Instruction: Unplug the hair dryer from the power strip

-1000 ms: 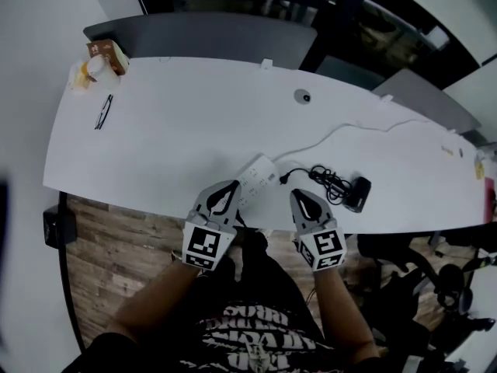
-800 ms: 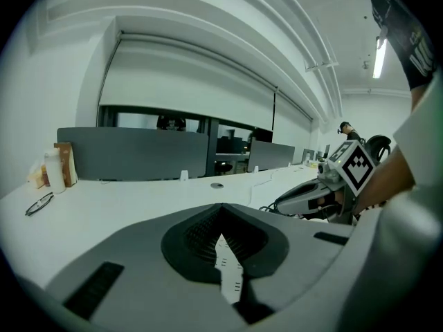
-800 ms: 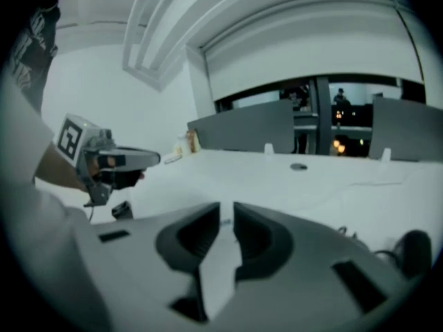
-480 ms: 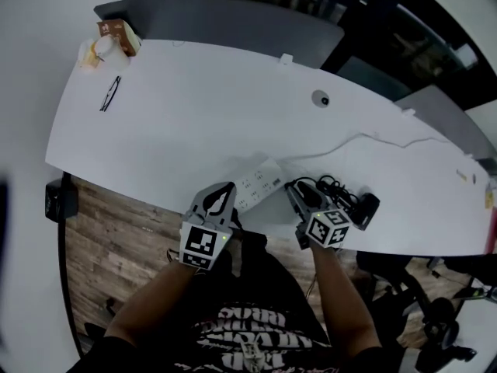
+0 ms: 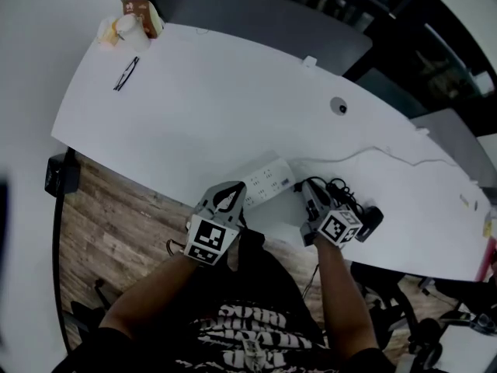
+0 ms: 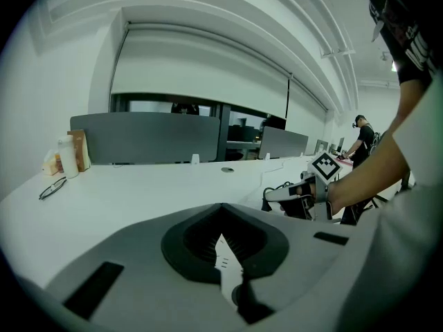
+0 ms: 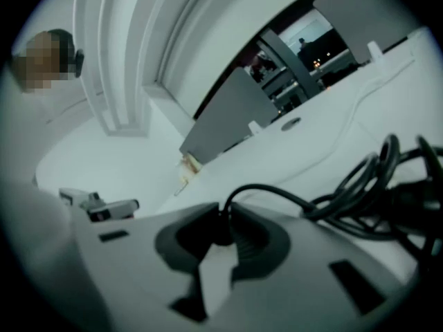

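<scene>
At the near edge of the long white worktop (image 5: 194,107), both forearms come in from below, low over the surface. The left tongs (image 5: 233,189) point up-right, marker cube facing up, tips over the near end of the white oblong plastic power strip (image 5: 268,179). They're clenched on nothing, tips together, with the strip showing through the slit behind them. Contact with the strip: can't tell. The right tongs (image 5: 310,189) are rolled onto their side, cube face tilted right, nose at the strip's right end. In the right gripper view they grasp the small black plug (image 7: 223,232), pads pressing it from both sides. Its black cable (image 7: 291,198) arcs out over the top toward the loose coil. The black hair dryer (image 5: 370,218) lies on the worktop just right of the right tongs, coil between it and the strip. Whether the plug is still seated in the strip: can't tell. Versus a second ago: the right tongs lay flat, cube up, clenched, short of the plug near the worktop edge. Since then they've rolled over and gone forward to the plug, and have just been closing with the plug between them. The left tongs crept onto the strip's end, same attitude. Strip, dryer and coil sit as before relative to each other.
</scene>
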{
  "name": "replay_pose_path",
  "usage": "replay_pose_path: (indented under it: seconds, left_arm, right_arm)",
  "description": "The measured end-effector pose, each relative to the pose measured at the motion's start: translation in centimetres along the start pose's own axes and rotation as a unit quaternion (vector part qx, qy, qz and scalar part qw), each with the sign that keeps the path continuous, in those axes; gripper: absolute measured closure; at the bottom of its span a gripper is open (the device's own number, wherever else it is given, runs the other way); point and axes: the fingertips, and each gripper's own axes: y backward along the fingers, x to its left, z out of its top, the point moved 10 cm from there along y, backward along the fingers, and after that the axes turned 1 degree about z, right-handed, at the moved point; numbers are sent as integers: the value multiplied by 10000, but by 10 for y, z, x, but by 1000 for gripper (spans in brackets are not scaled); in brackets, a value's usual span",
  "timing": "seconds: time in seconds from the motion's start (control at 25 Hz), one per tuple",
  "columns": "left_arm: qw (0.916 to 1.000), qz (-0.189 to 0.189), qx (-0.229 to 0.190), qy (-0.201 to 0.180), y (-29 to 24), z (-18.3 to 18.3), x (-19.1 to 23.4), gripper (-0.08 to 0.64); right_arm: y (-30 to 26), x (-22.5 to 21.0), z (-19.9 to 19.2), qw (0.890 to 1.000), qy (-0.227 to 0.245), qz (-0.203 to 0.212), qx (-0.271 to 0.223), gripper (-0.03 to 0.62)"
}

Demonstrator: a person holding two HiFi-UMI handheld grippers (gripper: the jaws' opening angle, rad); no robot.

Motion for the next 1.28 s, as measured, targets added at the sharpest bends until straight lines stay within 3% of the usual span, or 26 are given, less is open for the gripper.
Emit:
replay_pose_path:
  seconds: [0.24, 0.44, 0.68, 1.04, 1.16, 1.28]
  left_arm:
    - [9998, -147, 105, -121, -4, -10, -4, 535]
    - [9997, -196, 105, -135, -4, -15, -2, 535]
    - [9997, -227, 76, -110, 6, -19, 3, 535]
    - [9996, -282, 94, -20, 16, -32, 11, 535]
    - [9994, -324, 109, -28, 17, -33, 14, 535]
    - [9993, -368, 98, -47, 15, -31, 15, 535]
  right_arm:
    - [17, 31, 9, 9973, -58, 441, -582, 525]
    - [3, 52, -10, 9969, 212, 634, -421, 525]
    - [-17, 49, -20, 9983, 196, 373, -392, 529]
    - [-23, 54, -17, 9955, 781, -286, -448, 528]
    - [-26, 58, -19, 9892, 1378, -464, -159, 548]
    - [-29, 70, -30, 9699, 2345, -519, 397, 558]
